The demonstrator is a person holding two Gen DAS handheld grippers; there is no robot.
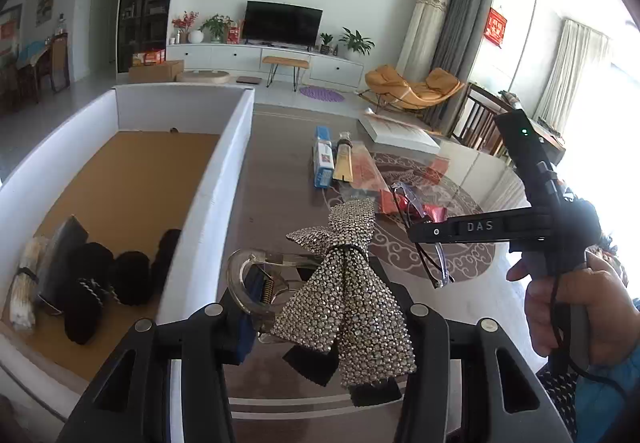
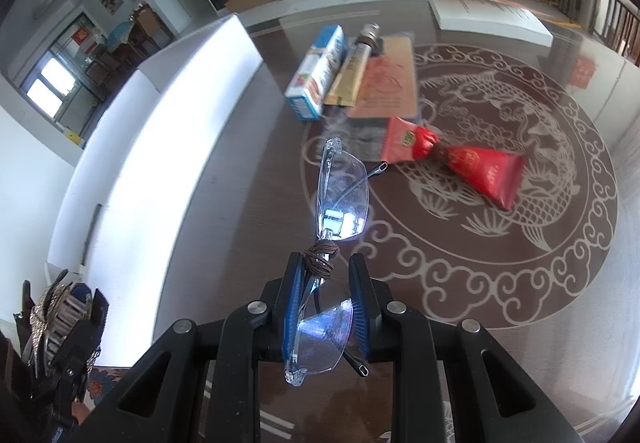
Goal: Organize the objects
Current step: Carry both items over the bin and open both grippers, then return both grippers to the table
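Rhinestone bow hair clip (image 1: 344, 283) pinched in the left gripper (image 1: 320, 327) and rimless glasses (image 2: 332, 251) clamped in the right gripper (image 2: 326, 299) hang lifted, likely bound for the white box (image 1: 224, 179) at left.

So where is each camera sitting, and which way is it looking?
Left wrist view: sits on the left gripper, looking past its fingers and the sparkly bow clip towards the white box, the table and the TV wall; the person's right hand shows.
Right wrist view: sits on the right gripper, looking down over the glasses at the table; the left gripper shows bottom left.
Both see the glasses, white box and red packets.
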